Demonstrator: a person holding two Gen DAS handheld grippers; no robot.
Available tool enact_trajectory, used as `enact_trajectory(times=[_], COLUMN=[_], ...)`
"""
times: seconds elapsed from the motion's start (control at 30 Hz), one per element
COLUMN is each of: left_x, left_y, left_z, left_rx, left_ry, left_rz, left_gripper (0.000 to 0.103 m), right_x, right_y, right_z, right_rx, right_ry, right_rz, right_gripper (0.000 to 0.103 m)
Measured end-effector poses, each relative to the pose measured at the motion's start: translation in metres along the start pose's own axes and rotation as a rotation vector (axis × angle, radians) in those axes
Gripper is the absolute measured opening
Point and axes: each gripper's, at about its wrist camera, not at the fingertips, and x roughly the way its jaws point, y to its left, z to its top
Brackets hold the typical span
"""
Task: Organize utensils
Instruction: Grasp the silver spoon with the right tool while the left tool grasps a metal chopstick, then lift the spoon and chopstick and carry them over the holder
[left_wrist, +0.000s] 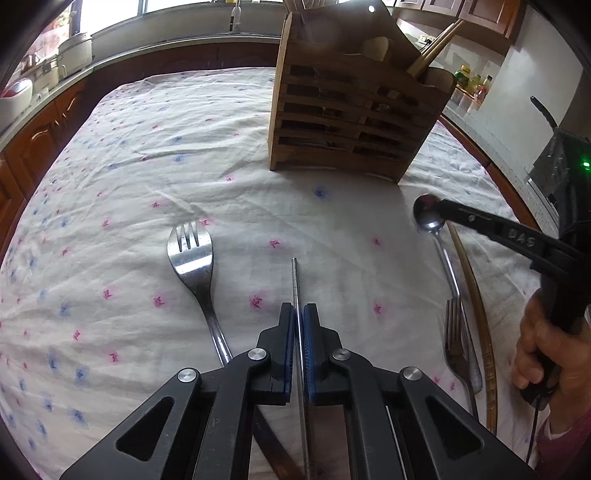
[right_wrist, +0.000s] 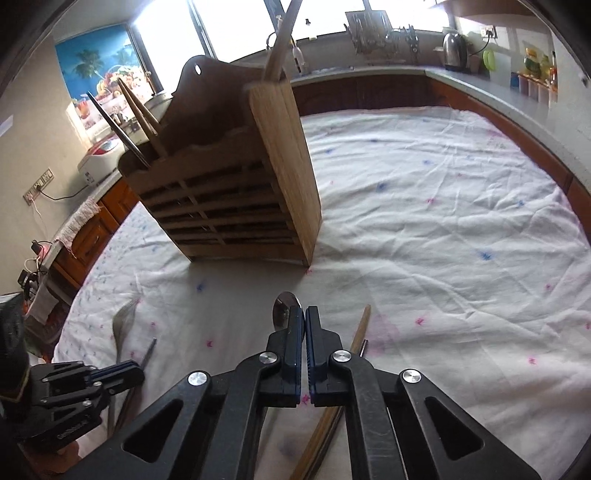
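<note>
The left gripper (left_wrist: 299, 314) has its fingers pinched on a thin metal rod (left_wrist: 295, 280) lying on the flowered cloth (left_wrist: 129, 166) of the table. The right gripper (right_wrist: 305, 317) has its fingers clamped at the bowl of a spoon (left_wrist: 428, 216). A large fork (left_wrist: 190, 254) lies just left of the rod; a wooden utensil rack (left_wrist: 347, 110) stands upright beyond.

On the cloth (left_wrist: 147, 155), a fork (left_wrist: 192, 258) lies left of the metal rod (left_wrist: 295, 280), the wooden holder (left_wrist: 343, 110) behind them.
</note>
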Motion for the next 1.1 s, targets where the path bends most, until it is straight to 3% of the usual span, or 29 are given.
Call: enact_trajectory(times=[0.17, 0.37, 0.5, 0.63, 0.73, 1.1], left_x=[0.0, 0.007, 0.009, 0.005, -0.007, -0.108], left_y=[-0.003, -0.02, -0.026, -0.025, -0.021, -0.001], left_z=[0.003, 0.012, 0.011, 0.008, 0.006, -0.009], left_rx=[0.02, 0.155, 0.199, 0.177, 0.135, -0.024], left_ry=[0.034, 0.101, 0.09, 0.075, 0.041, -0.222], left_rz=[0.029, 0.099, 0.117, 0.111, 0.088, -0.074], left_gripper=[0.005, 0.007, 0.005, 0.003, 0.003, 0.003], right_x=[-0.012, -0.032, -0.052, -0.07, -0.084, -0.135], right_y=[0.002, 0.007, 0.004, -0.001, -0.003, 0.006], right_z=[0.002, -0.001, -0.006, -0.012, -0.015, -0.021], right_rx=[-0.004, 0.009, 0.035, 0.06, 0.071, 0.081], right_ry=[-0.018, -0.059, -0.096, -0.12, -0.141, -0.239], right_rz=[0.009, 0.028, 0.035, 0.043, 0.048, 0.074], right_gripper=[0.002, 0.003, 0.003, 0.003, 0.003, 0.004])
